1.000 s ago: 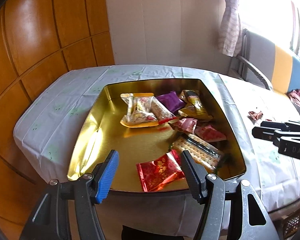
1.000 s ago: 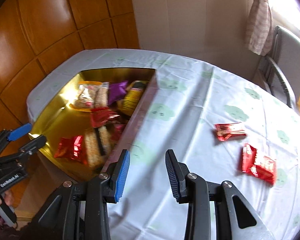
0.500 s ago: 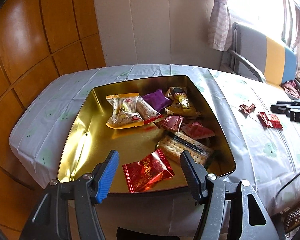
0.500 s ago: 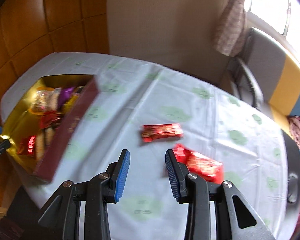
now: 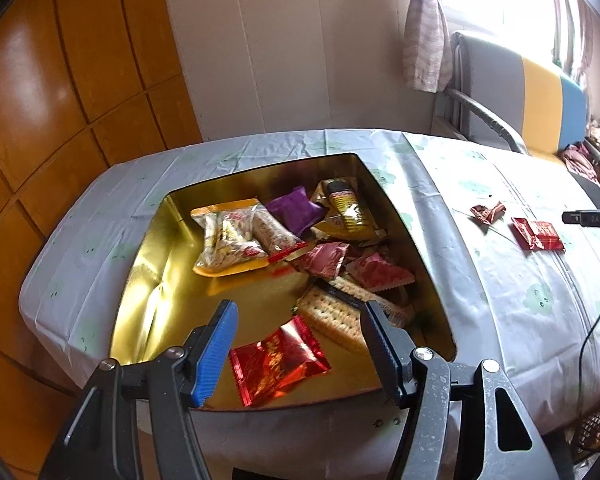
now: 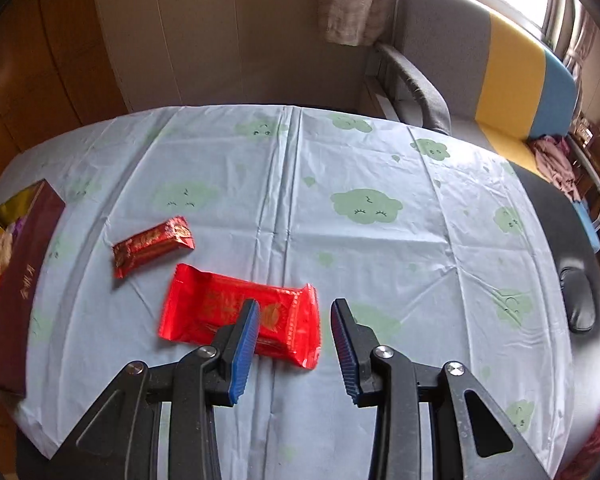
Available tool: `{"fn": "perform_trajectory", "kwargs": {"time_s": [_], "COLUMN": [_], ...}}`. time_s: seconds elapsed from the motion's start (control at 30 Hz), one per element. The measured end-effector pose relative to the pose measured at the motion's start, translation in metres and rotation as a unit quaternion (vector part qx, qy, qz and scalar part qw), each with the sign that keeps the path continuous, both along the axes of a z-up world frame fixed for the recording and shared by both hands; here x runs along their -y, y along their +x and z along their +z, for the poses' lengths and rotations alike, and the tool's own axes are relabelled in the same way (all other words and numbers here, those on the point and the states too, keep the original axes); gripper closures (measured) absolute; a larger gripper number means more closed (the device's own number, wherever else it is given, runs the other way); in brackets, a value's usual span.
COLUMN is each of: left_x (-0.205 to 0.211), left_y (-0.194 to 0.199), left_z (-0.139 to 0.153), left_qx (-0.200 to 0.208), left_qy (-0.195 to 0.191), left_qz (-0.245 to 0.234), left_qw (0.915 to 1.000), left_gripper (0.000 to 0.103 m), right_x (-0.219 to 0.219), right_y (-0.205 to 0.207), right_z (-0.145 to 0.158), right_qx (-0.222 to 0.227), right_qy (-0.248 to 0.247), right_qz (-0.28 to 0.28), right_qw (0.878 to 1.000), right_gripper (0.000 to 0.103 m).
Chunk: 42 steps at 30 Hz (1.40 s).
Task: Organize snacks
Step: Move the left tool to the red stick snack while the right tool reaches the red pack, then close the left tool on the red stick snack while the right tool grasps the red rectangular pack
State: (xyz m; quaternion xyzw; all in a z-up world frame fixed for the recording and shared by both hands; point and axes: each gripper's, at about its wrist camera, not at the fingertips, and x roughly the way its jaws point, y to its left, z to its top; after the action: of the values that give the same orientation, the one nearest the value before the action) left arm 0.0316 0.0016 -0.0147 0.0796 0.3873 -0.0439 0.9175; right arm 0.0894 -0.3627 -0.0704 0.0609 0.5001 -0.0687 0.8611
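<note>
On the tabletop (image 6: 380,160), which is covered in a pale cloth printed with green clouds, two snack packets lie outside the gold tin (image 5: 148,280). The large red packet (image 6: 240,312) lies toward the near edge, and its gold print is too blurred to read. The narrow dark-red packet (image 6: 152,244) lies just beyond it, toward the tin, and its gold lettering is also illegible. The right gripper (image 6: 294,320) hangs above the large red packet with its jaws apart, holding nothing, and its left finger covers part of the wrapper. The left gripper (image 5: 296,332) hangs released over the tin's near end, above a shiny red pouch (image 5: 280,360) whose gold characters cannot be made out. The tin also holds a cracker pack (image 5: 336,316), a purple sachet (image 5: 296,210) and a yellow-edged clear bag (image 5: 228,244). The tin's maroon outer wall bears small gold writing that is unreadable. The right-wrist view cuts the tin off at the left.
</note>
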Motion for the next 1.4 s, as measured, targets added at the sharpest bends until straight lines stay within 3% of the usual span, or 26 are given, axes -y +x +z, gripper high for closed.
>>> {"fn": "perform_trajectory", "kwargs": {"time_s": [0.43, 0.67, 0.73, 0.93, 1.3, 1.4], "left_x": [0.056, 0.118, 0.139, 0.199, 0.269, 0.275], "left_y": [0.029, 0.061, 0.073, 0.111, 0.164, 0.173], "left_z": [0.012, 0.016, 0.01, -0.017, -0.061, -0.07], "left_qx": [0.002, -0.004, -0.013, -0.056, -0.105, -0.112], "left_qy": [0.009, 0.027, 0.036, 0.045, 0.064, 0.053], "left_qz": [-0.067, -0.131, -0.153, -0.22, -0.284, -0.291], "left_qw": [0.9977, 0.9911, 0.9874, 0.9728, 0.9511, 0.9486], "left_gripper": [0.039, 0.036, 0.031, 0.031, 0.043, 0.052], "right_x": [0.002, 0.012, 0.015, 0.025, 0.029, 0.03], "right_y": [0.0, -0.003, -0.004, -0.005, -0.003, -0.004], "right_z": [0.004, 0.01, 0.012, 0.013, 0.014, 0.014], "right_qx": [0.006, 0.015, 0.019, 0.02, 0.022, 0.022], "right_qy": [0.005, 0.025, 0.037, 0.066, 0.092, 0.093], "right_qz": [-0.017, -0.036, -0.043, -0.062, -0.065, -0.066], "right_qw": [1.0, 0.999, 0.998, 0.996, 0.993, 0.993], "right_gripper": [0.066, 0.065, 0.065, 0.065, 0.065, 0.065]}}
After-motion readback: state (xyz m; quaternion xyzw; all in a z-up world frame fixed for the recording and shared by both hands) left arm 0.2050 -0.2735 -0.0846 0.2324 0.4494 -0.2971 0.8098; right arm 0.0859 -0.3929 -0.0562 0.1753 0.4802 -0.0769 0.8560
